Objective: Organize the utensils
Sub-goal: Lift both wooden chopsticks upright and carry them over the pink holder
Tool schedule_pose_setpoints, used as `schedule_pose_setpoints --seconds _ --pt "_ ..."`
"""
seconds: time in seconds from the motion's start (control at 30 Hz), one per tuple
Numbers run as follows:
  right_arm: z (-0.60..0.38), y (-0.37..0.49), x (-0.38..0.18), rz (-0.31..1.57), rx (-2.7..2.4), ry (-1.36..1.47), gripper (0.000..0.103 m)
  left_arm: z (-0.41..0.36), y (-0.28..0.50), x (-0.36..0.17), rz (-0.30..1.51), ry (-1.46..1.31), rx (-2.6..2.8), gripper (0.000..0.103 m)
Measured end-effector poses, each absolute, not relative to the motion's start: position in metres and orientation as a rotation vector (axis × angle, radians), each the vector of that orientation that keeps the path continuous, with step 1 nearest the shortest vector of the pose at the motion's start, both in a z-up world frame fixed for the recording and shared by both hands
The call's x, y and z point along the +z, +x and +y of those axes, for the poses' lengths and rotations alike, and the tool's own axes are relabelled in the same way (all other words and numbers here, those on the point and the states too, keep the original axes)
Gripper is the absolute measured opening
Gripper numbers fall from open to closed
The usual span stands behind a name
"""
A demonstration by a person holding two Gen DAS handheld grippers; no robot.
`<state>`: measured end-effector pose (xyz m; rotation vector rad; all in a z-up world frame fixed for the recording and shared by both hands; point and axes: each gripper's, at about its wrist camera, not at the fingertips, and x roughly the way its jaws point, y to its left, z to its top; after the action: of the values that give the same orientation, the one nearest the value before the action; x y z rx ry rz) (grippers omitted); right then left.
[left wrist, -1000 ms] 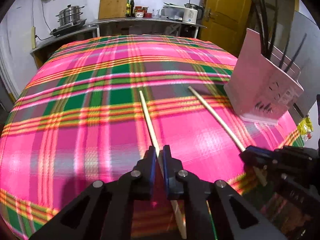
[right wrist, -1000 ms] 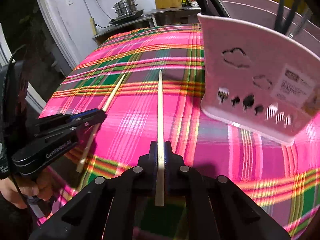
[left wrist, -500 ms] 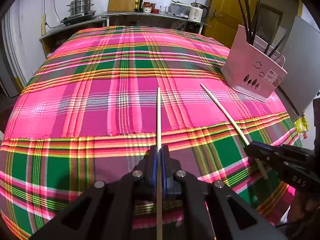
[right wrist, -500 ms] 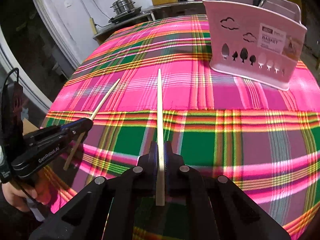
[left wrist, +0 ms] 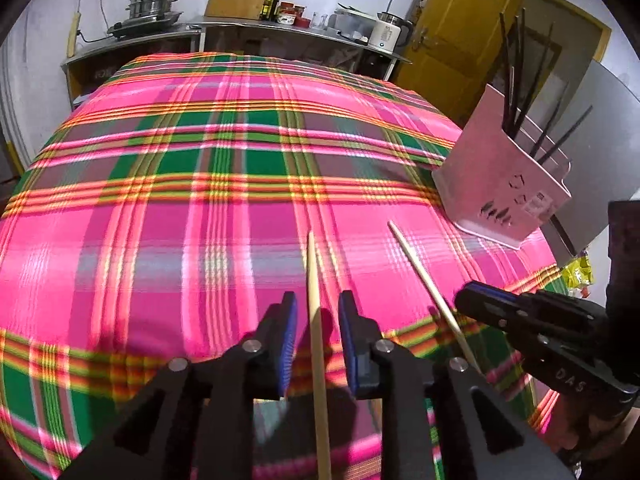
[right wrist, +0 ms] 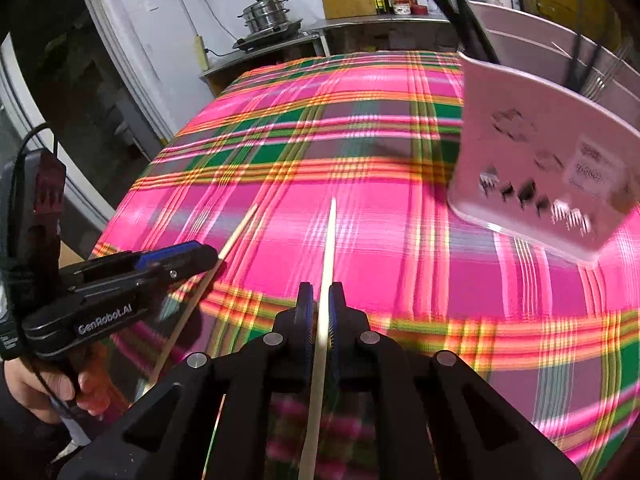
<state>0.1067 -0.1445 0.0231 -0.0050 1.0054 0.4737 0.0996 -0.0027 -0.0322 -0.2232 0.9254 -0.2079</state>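
Observation:
Two pale wooden chopsticks point forward over the pink plaid tablecloth (left wrist: 192, 216). One chopstick (left wrist: 312, 264) runs between the fingers of my left gripper (left wrist: 317, 300); its jaws are opening and clear gaps show on both sides of the stick. The other chopstick (right wrist: 330, 240) lies between the fingers of my right gripper (right wrist: 321, 292); those jaws are opening too, with a thin gap at the left pad. A pink utensil holder (left wrist: 500, 184) with several dark chopsticks stands ahead to the right, close to my right gripper in the right wrist view (right wrist: 540, 168).
A counter (left wrist: 280, 36) behind the table carries a steamer pot (left wrist: 152, 0), bottles and a white kettle (left wrist: 388, 34). A yellow door (left wrist: 460, 32) is at the back right, a grey panel (left wrist: 600, 140) behind the holder. A hand (right wrist: 52, 388) grips the left tool near the table's edge.
Both grippers have moved forward from the table's near edge toward the pink holder. The left jaws, shut on their chopstick before, now stand apart. The right jaws have parted slightly.

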Motion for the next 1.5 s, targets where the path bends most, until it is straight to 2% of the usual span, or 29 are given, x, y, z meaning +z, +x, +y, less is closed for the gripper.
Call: schedule_pose_setpoints --seconds 0.43,0.77,0.93,1.13,1.5 --pt "-0.118 0.153 0.009 1.03 0.49 -0.07 0.008 -0.011 0.128 -0.04 0.937 -0.147 -0.179 0.023" --pt "-0.109 0.164 0.002 1.063 0.462 -0.139 0.008 -0.018 0.138 -0.038 0.961 -0.065 -0.144 0.007" --pt "-0.109 0.168 0.005 1.072 0.477 -0.123 0.005 -0.014 0.143 -0.036 0.97 -0.091 -0.15 0.006" --pt "-0.112 0.162 0.024 1.029 0.499 -0.102 0.005 -0.007 0.139 -0.021 0.942 -0.121 -0.16 0.005" --pt "-0.127 0.144 0.088 0.891 0.524 -0.061 0.005 0.0 0.114 0.047 0.811 -0.135 -0.197 0.005"
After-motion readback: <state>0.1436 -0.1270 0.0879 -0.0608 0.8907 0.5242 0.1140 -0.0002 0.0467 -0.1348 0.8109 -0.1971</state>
